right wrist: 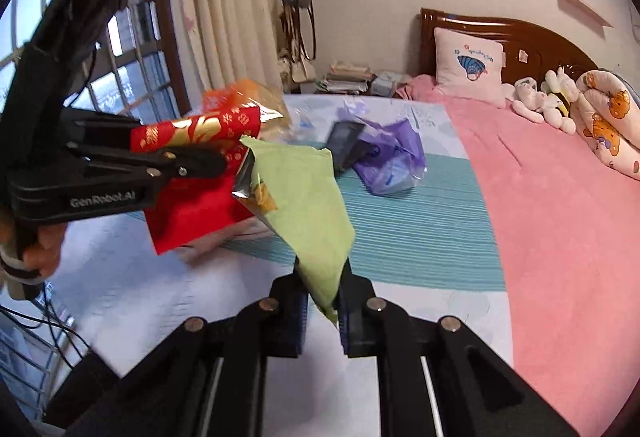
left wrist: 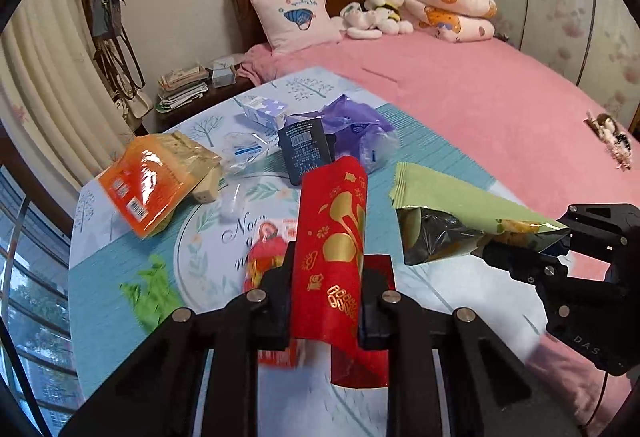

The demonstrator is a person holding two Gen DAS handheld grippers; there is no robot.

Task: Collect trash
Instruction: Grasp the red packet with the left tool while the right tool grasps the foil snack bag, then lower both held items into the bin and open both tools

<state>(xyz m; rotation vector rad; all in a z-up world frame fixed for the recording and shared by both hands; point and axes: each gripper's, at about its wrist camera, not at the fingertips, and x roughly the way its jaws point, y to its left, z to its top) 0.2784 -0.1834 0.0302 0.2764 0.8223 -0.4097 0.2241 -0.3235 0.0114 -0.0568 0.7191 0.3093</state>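
Two wrappers are up off the counter: the left tongs are clamped on a glossy red packet with gold print, and the right tongs pinch a matte green snack bag, foil-lined and gaping at its top. Only the left view shows the orange pouch, blue-white cartons and a green scrap lying on the patterned cloth. Both views catch the crumpled purple plastic bag beside a dark box, possibly leaning on it. A pink bed runs alongside.
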